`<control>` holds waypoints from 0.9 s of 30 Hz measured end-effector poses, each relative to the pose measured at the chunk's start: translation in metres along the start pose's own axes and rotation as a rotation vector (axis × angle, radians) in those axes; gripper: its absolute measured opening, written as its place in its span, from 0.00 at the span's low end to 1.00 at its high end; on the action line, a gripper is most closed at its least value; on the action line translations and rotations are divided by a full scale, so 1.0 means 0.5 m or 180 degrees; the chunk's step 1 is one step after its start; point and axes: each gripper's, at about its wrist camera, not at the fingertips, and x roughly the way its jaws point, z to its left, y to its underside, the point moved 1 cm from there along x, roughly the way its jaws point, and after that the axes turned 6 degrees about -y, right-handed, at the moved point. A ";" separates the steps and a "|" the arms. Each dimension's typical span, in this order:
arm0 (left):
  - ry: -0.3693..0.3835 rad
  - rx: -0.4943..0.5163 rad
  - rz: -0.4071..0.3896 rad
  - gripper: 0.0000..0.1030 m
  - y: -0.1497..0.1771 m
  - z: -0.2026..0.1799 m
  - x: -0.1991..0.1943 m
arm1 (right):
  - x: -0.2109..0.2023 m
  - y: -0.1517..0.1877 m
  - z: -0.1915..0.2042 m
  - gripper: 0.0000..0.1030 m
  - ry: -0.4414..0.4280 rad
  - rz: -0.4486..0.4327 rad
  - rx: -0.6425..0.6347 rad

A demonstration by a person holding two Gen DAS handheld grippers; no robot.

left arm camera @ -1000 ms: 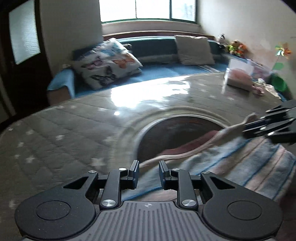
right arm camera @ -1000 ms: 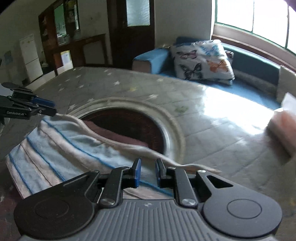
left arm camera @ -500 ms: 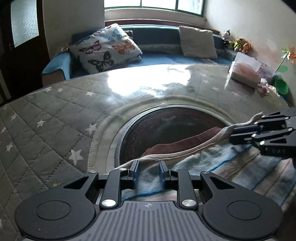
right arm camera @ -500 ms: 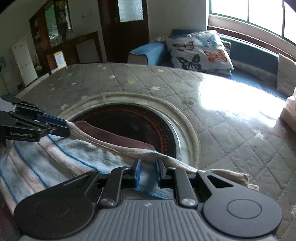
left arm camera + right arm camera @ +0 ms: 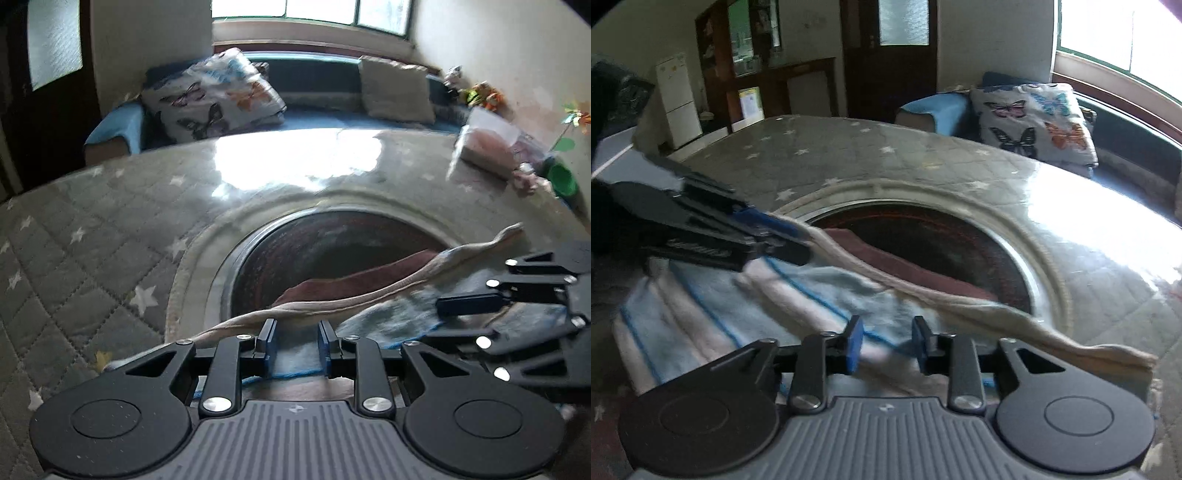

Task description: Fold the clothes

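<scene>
Striped towel (image 5: 746, 314) lies on the counter (image 5: 92, 236), its beige hem reaching over the dark round inset at 12 o'clock. Left gripper (image 5: 293, 345) and right gripper (image 5: 886, 343) both released, fingers apart above the cloth. Soft, light, limp; judged best pinched at hem corners.
</scene>
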 end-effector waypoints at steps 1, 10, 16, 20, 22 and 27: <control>0.0018 -0.0028 -0.0012 0.25 0.001 0.003 -0.002 | 0.003 0.001 0.005 0.30 0.0016 0.0000 -0.0032; 0.0019 -0.0046 -0.0151 0.27 0.048 0.013 -0.072 | 0.000 0.004 0.053 0.38 -0.0052 -0.0007 -0.0190; -0.0032 -0.0026 -0.0205 0.27 0.119 0.024 -0.129 | 0.003 0.009 0.109 0.42 -0.0149 -0.0010 -0.0326; -0.0087 -0.0026 -0.0254 0.27 0.158 0.034 -0.160 | 0.005 0.013 0.146 0.42 -0.0214 -0.0013 -0.0416; -0.0094 -0.0096 -0.0267 0.27 0.173 0.047 -0.174 | 0.006 0.012 0.165 0.42 -0.0255 -0.0020 -0.0455; -0.0126 -0.0251 -0.0281 0.28 0.202 0.076 -0.198 | 0.008 0.010 0.211 0.42 -0.0360 -0.0040 -0.0542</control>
